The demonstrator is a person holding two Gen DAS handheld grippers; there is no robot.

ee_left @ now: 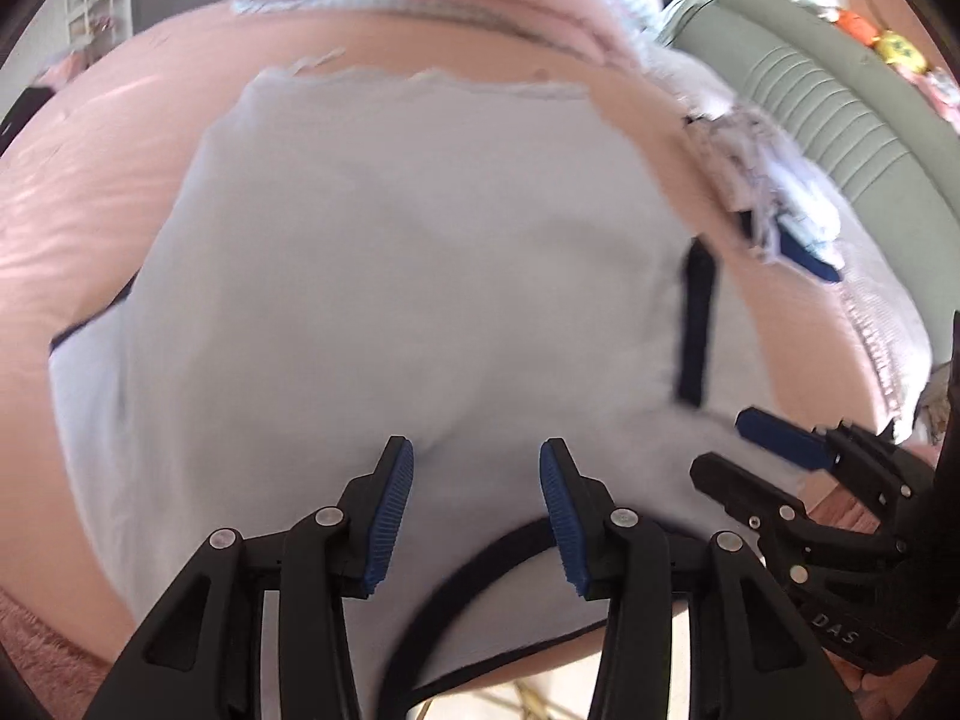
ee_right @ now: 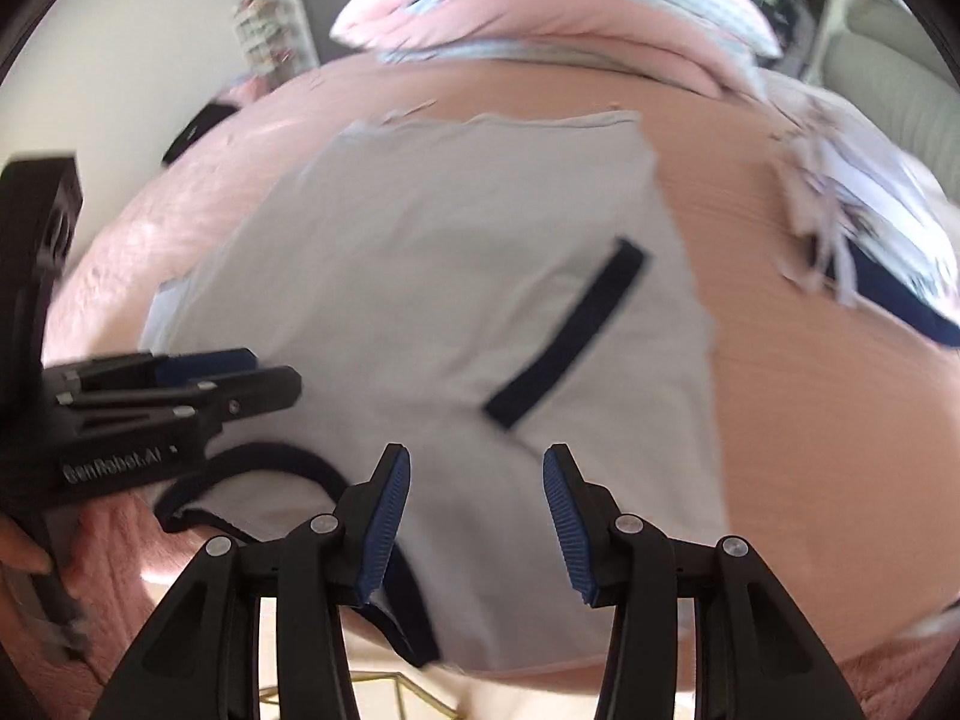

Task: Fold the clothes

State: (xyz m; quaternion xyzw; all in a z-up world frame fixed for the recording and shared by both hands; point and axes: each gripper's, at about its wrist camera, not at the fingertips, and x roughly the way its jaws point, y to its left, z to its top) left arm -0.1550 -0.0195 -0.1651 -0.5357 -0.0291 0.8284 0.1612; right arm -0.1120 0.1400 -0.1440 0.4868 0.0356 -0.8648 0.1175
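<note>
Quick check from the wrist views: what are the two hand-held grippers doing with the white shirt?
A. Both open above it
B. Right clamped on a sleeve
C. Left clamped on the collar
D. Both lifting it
A: the left hand-held gripper and right hand-held gripper show open jaws with nothing pinched, above the white shirt, which lies flat on the pink bed.

My left wrist camera looks steeply down along my own fingers, close over the pale shirt [ee_left: 384,276] on the pink bed [ee_left: 90,210]. My right wrist camera faces the same way, equally near. Both share the shirt and pillows [ee_right: 540,12] at frame top; each catches the other gripper, blurred, at its edge.
</note>
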